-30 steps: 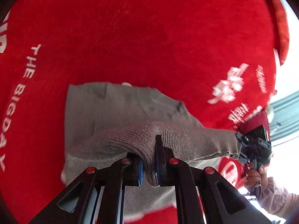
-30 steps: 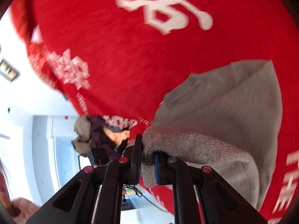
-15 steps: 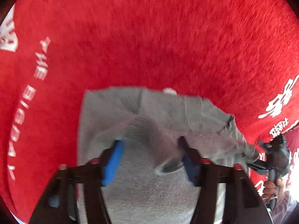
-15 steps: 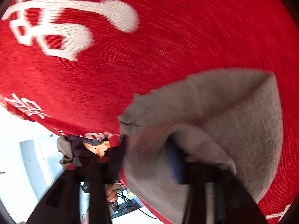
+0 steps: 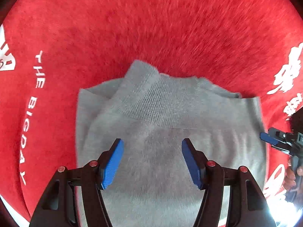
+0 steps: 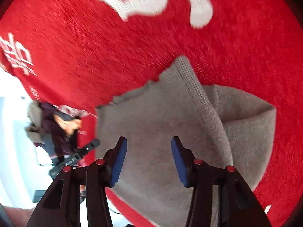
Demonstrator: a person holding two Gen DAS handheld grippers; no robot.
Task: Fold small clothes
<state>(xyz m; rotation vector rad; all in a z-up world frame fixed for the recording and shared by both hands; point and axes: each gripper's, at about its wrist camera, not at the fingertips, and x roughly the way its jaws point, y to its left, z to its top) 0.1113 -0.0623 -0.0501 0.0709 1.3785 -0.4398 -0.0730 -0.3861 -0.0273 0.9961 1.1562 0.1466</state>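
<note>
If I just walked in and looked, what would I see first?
You would see the big bright red cloth with white letters filling almost everything. In the middle of it lies a folded grey knitted garment, its ribbed band on top. Just above it hang the left gripper and the right gripper, each with blue pads spread open and holding nothing.

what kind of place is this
Likely an indoor room set up for folding: a grey knit garment lies on a red cloth printed with white lettering, and pale walls show past the cloth's edge.
</note>
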